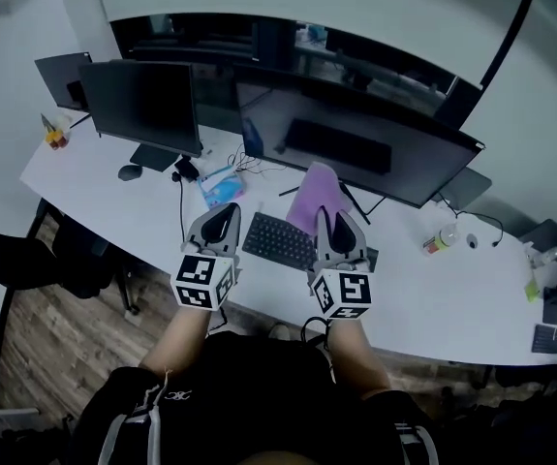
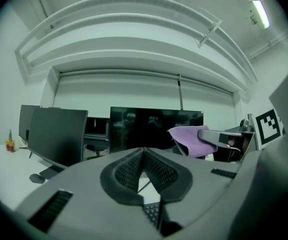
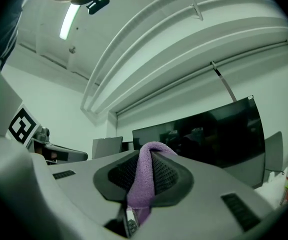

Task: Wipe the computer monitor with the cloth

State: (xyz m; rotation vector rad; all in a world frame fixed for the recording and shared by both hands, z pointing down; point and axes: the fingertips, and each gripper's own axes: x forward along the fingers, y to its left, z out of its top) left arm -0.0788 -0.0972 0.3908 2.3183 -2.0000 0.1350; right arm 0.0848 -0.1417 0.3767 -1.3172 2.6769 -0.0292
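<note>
We pinch the purple cloth (image 1: 314,194) in the right gripper (image 1: 330,223), mid-frame below the wide monitor (image 1: 355,148); the left gripper (image 1: 222,219) is closed, empty. Wiping seems not yet begun: next, we press cloth to screen

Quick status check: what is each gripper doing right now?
Left gripper: closed, nothing between its jaws.
Right gripper: closed on the purple cloth.
</note>
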